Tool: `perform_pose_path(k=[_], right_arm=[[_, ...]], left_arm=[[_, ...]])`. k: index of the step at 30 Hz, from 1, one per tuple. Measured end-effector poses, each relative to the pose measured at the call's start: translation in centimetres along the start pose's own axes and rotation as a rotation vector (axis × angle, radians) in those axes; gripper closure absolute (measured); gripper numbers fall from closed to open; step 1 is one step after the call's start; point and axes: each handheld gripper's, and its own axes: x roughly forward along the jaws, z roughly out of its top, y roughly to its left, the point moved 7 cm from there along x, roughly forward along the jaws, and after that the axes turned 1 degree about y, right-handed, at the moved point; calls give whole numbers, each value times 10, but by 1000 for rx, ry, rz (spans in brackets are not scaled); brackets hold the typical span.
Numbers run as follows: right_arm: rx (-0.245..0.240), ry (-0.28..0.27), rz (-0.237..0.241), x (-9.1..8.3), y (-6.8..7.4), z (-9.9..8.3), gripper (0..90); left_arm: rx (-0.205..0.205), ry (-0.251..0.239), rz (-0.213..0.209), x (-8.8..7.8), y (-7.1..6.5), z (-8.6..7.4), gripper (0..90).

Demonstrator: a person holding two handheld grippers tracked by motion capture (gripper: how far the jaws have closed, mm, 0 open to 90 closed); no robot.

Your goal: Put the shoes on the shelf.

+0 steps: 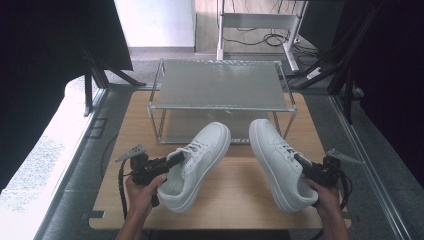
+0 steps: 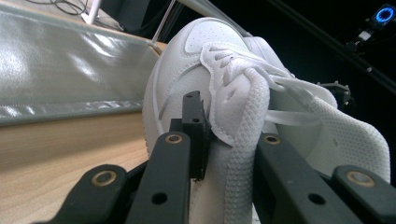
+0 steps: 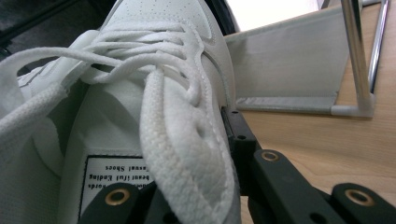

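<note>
Each claw is clamped on a shoe's collar: left claw [image 1: 172,161] on the left shoe [image 1: 200,162], right claw [image 1: 304,164] on the right shoe [image 1: 277,160], mid-tabletop [image 1: 235,192] before the rack [image 1: 220,85]. Keep both grips firm and the soles level, toes toward the lower shelf.

grey floor [image 1: 75,165], white desk frame [image 1: 255,22], dark curtains [image 1: 35,60].

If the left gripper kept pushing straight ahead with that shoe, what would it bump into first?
Probably the metal shoe rack: the left gripper, shut on the left shoe, points toward its lower shelf, though depth is unclear.
</note>
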Motion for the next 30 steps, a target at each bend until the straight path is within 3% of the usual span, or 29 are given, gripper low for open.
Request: perform_pose_path(k=[11, 18, 30], right_arm=[[-8, -22, 12, -1, 8, 6, 856], [-21, -28, 31, 1, 14, 10, 856], [-29, -71, 80, -8, 32, 30, 856]], left_arm=[[2, -21, -34, -4, -5, 5, 812], [-2, -34, -34, -7, -6, 8, 812], [-9, -110, -22, -27, -4, 33, 812]])
